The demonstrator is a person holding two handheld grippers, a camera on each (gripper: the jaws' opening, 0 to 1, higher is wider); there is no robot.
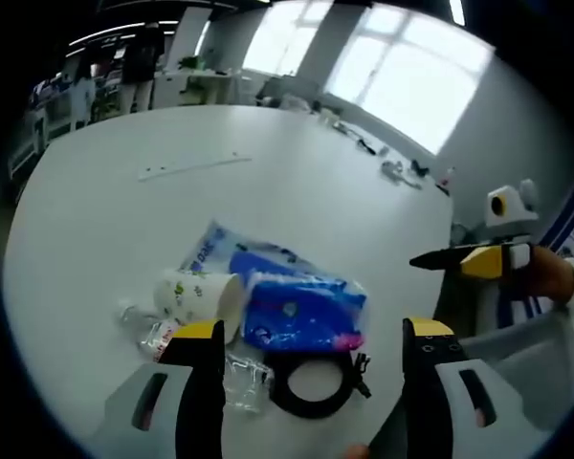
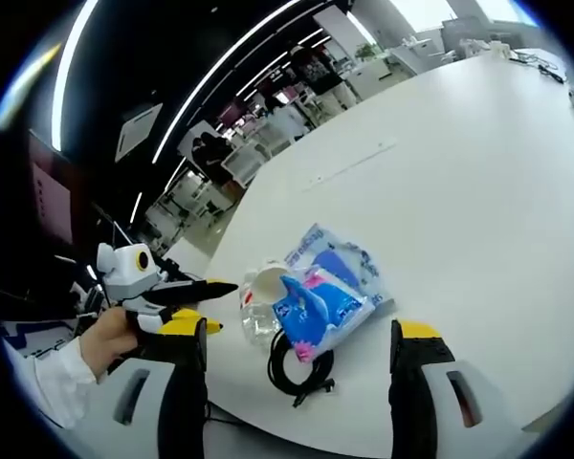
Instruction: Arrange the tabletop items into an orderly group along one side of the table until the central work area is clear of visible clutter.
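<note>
Both the left gripper (image 1: 311,349) and right gripper (image 2: 297,349) hover with jaws apart, empty, over the near-edge cluster: blue packet (image 1: 301,311), paper cup (image 1: 199,295), black cable coil (image 1: 311,382). The grouping looks nearly finished; next probably comes nudging stragglers tighter.

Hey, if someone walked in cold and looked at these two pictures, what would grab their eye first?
Probably the bright blue packet lying in a small heap near the edge of the big white table, with a paper cup on its side beside it and a coiled black cable next to it. After that, the yellow-tipped left gripper and right gripper, both open, framing the heap.
</note>
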